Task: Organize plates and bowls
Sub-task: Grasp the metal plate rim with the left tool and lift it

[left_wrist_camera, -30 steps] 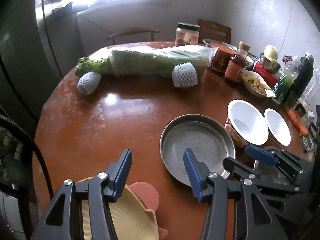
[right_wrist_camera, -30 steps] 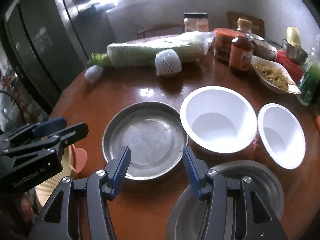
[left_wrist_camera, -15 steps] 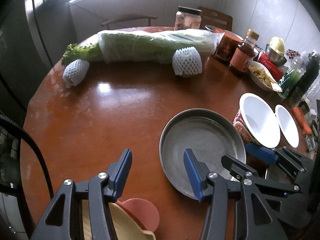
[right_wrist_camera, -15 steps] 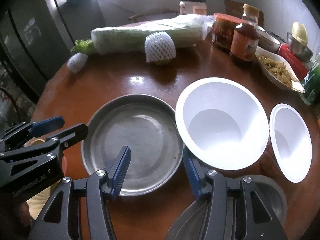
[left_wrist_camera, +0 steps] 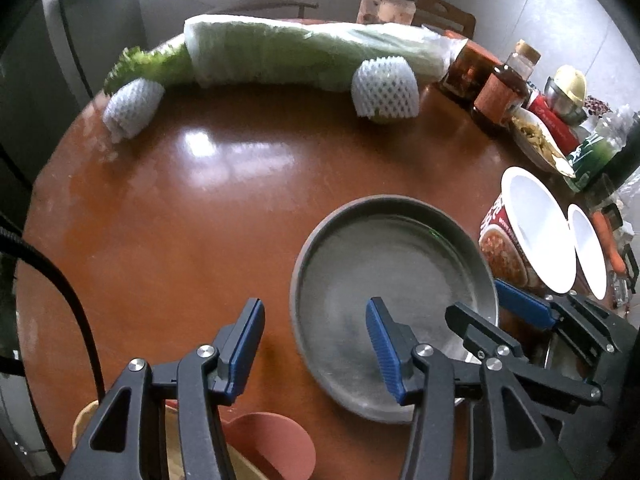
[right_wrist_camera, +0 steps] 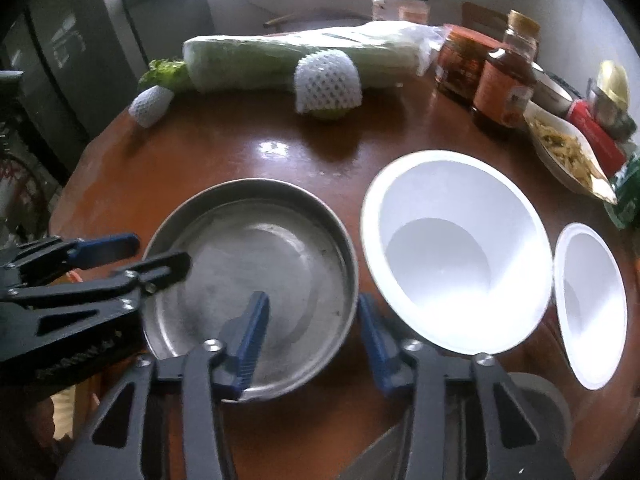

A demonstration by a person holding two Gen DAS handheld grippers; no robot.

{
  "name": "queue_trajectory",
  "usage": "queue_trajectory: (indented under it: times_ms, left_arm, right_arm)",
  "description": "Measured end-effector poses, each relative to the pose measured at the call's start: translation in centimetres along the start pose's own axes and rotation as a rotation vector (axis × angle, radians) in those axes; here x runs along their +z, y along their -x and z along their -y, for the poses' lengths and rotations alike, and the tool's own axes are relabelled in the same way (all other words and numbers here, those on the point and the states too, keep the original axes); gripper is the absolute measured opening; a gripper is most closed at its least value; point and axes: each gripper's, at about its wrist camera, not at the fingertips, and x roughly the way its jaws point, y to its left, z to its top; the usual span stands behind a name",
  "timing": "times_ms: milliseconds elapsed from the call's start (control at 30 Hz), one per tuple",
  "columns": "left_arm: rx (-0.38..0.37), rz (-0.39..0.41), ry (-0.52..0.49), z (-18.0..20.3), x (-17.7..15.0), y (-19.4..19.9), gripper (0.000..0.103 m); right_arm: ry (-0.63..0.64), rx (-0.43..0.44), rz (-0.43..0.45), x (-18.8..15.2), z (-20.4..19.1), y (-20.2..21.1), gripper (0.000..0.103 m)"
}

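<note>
Grey metal plate point(right_wrist_camera: 256, 264) upright, beside white bowls point(right_wrist_camera: 452, 268)

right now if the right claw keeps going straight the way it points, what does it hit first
Most likely the near right rim of the metal pan. The right claw straddles that rim, one finger over the pan's floor, the other outside beside the large white bowl. Its jaws have just been closing. Depth is unclear; contact isn't certain.

Bare tabletop point(left_wrist_camera: 192, 208) before cabbage point(left_wrist_camera: 304, 56)

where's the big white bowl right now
In the right wrist view the big white bowl sits right of centre on the round table, between the metal pan and the small white bowl.
</note>
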Motion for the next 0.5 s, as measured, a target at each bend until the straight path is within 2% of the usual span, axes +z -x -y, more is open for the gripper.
queue_trajectory:
  times_ms: [133, 333, 500]
  left_arm:
    - [-0.025, -0.015, -0.001, 0.0, -0.2, -0.4, 0.044]
    - [-0.008, 0.008, -0.003, 0.0, -0.4, 0.3, 0.044]
    - [-0.016, 0.058, -0.002, -0.2, -0.4, 2.1, 0.044]
  right_arm:
    - [0.012, 0.006, -0.007, 0.0, -0.4, -0.3, 0.039]
    - [0.001, 0.023, 0.004, 0.0, -0.7, -0.4, 0.035]
    - [-0.007, 0.034, 0.063, 0.1, -0.7, 1.3, 0.034]
